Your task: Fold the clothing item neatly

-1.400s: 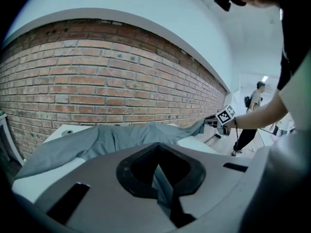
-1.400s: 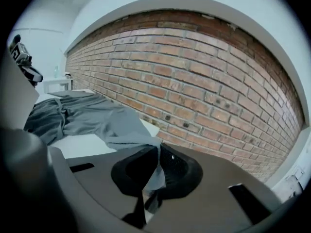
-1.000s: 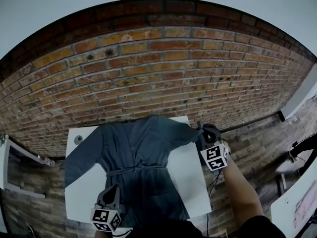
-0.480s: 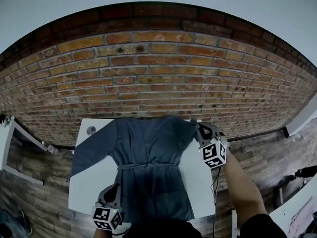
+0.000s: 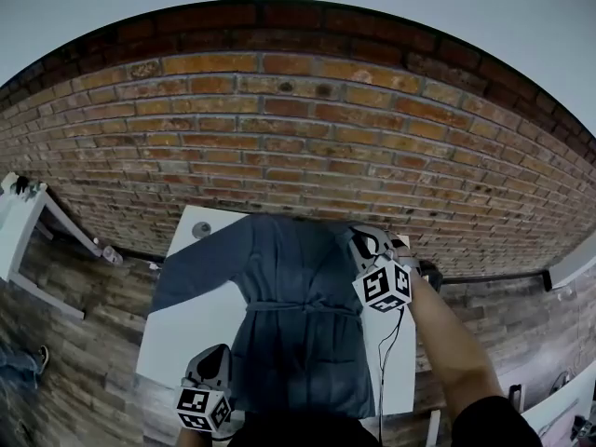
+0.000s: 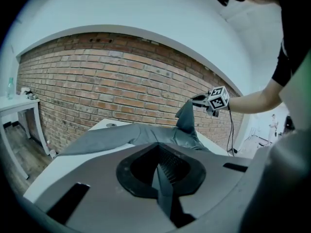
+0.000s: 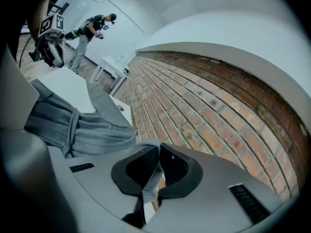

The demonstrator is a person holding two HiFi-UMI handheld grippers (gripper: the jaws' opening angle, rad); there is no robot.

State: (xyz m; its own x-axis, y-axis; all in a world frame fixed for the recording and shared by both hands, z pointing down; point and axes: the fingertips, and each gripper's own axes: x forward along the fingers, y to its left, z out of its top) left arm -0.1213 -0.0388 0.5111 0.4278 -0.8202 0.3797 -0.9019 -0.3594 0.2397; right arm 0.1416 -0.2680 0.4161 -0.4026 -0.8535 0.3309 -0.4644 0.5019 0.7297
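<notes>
Head view first: the grey-blue robe (image 5: 296, 329) is laid out front-up on the white table (image 5: 191, 324). Its collar is toward the brick wall (image 5: 279, 128), the belt (image 5: 300, 306) is tied across the waist, and one sleeve (image 5: 200, 268) is stretched out toward the table's left edge. My left gripper (image 5: 212, 359) is down at the near left corner of the hem. My right gripper (image 5: 358, 242) is up at the far right, by the robe's other shoulder. In the left gripper view my fingers are pressed together with a thin fold of the hem pinched between them. Further off, the cloth lifts off the table in a peak that runs up to the right gripper. In the right gripper view those fingers are clamped on a strip of the pale robe cloth. The rest of the robe drapes away to the left and down onto the table, with the belt showing. Way back in the room a person (image 7: 92, 25) stands near another small white table (image 7: 111, 68).
</notes>
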